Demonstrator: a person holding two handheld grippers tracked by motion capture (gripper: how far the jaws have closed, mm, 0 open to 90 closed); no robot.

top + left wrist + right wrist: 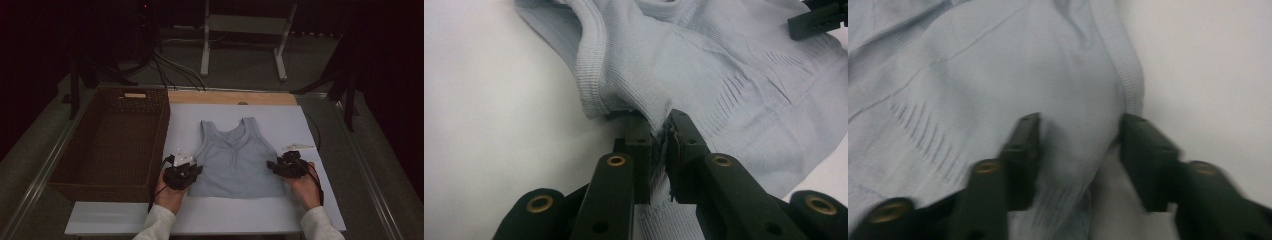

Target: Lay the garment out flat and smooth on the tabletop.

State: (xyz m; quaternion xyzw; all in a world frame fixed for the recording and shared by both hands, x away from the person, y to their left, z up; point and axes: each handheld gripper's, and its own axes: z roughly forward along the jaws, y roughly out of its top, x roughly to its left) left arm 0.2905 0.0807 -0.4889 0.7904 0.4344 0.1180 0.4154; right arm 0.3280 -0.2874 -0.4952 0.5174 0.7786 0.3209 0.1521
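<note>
One basket (112, 145), dark wicker, sits at the left of the table beside one white board (280, 120). One pale blue top (235, 157) lies flat on the board, straps pointing away from the person, with two straps and one neckline showing.

There are two grippers, one at each side edge of the top, each held by one hand. The left gripper (183, 172) sits at the top's left edge; in the left gripper view (659, 135) its jaws are pinched together on a fold of the top (724, 65) just below the armhole.

The right gripper (286, 167) sits at the top's right edge. In the right gripper view (1080, 145) its jaws stand apart, straddling a raised ridge of the top (973, 60) near the hem band, not pressing it.
</note>
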